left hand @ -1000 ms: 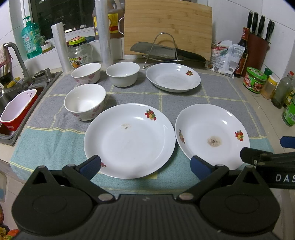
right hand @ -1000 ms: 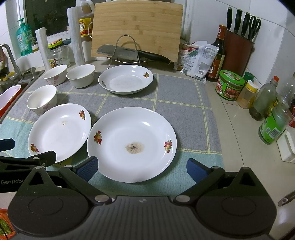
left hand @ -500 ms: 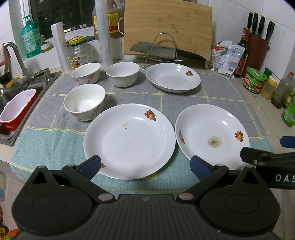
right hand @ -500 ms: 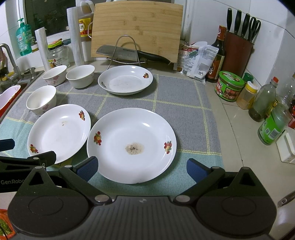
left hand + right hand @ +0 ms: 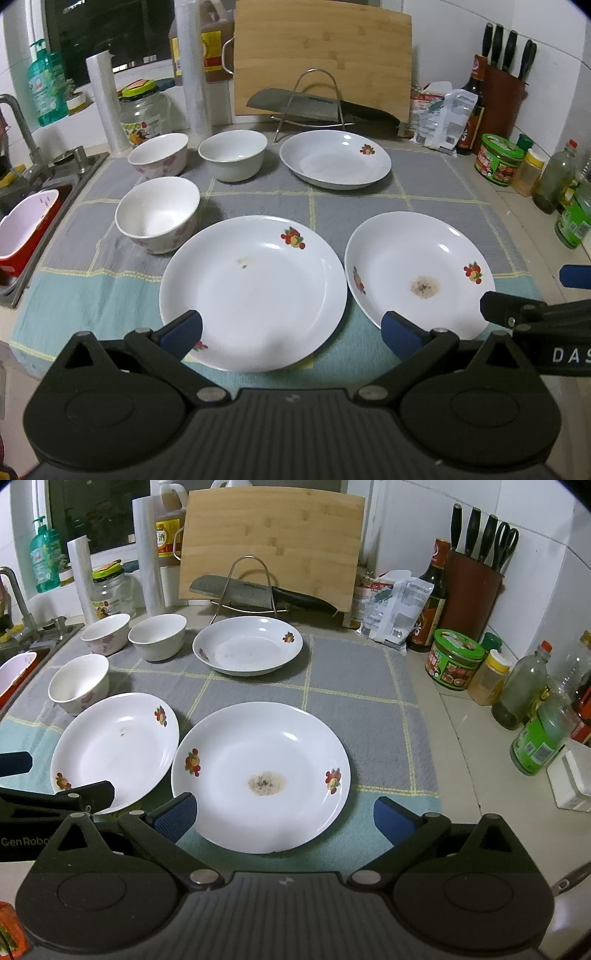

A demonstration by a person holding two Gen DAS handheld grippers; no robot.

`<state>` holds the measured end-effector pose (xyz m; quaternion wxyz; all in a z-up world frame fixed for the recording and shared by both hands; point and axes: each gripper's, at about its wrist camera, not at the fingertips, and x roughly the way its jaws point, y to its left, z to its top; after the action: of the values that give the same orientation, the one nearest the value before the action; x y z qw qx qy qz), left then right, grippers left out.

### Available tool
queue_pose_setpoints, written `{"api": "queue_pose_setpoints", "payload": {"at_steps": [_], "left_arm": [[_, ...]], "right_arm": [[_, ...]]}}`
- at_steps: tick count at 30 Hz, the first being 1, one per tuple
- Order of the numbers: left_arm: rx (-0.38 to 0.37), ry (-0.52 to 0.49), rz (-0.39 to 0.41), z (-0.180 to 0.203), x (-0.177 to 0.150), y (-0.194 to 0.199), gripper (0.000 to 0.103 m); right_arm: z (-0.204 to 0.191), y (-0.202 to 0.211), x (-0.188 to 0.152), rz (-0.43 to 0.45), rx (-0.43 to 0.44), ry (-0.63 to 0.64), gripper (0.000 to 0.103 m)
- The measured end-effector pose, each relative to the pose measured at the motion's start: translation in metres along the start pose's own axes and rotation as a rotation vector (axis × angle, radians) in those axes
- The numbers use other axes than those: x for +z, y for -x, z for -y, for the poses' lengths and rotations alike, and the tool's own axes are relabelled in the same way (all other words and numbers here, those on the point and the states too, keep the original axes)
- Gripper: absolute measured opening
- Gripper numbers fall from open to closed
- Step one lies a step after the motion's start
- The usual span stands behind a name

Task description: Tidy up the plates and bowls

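Observation:
Three white plates with fruit prints lie on the grey-and-teal mat (image 5: 354, 206): a left plate (image 5: 255, 291), a right plate (image 5: 417, 273) with a brown stain, and a far plate (image 5: 334, 158). Three white bowls stand at the left: near (image 5: 157, 214), far left (image 5: 159, 153), far middle (image 5: 232, 155). My left gripper (image 5: 291, 332) is open and empty over the near edge of the left plate. My right gripper (image 5: 282, 818) is open and empty over the near edge of the stained plate (image 5: 260, 775). The left plate also shows in the right wrist view (image 5: 114, 749).
A sink (image 5: 22, 206) with a red-and-white tub lies at the left. A cutting board (image 5: 321, 55), a cleaver on a wire rack (image 5: 314, 107), jars and paper rolls line the back. Bottles (image 5: 535, 734), a green-lidded jar (image 5: 452, 659) and a knife block (image 5: 476, 587) stand at the right.
Both grippers have moved slightly forward and down toward the near plates. Nothing on the mat has moved.

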<state>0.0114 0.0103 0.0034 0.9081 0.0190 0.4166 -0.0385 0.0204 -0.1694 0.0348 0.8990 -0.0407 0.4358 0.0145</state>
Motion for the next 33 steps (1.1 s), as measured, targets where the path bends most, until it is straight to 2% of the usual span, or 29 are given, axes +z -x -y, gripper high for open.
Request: {"api": "queue_pose_setpoints", "payload": {"at_steps": [8, 15, 23, 27, 33], "left_arm": [[-0.068, -0.057, 0.048, -0.007, 0.003, -0.007, 0.102], [-0.189, -0.123, 0.134, -0.014, 0.001, -0.014, 0.102], [-0.299, -0.182, 0.157, -0.012, -0.010, -0.022, 0.102], [-0.330, -0.198, 0.166, -0.007, -0.016, -0.024, 0.102], [-0.331, -0.197, 0.177, 0.005, -0.023, -0.026, 0.102]], "right_arm": [[-0.006, 0.001, 0.003, 0.045, -0.013, 0.024, 0.103], [-0.005, 0.000, 0.001, 0.112, -0.013, 0.033, 0.103], [0.001, -0.010, -0.007, 0.093, -0.054, 0.031, 0.103], [0.009, -0.018, -0.007, 0.079, -0.033, 0.015, 0.103], [0.027, -0.037, 0.004, 0.075, 0.015, 0.027, 0.103]]}}
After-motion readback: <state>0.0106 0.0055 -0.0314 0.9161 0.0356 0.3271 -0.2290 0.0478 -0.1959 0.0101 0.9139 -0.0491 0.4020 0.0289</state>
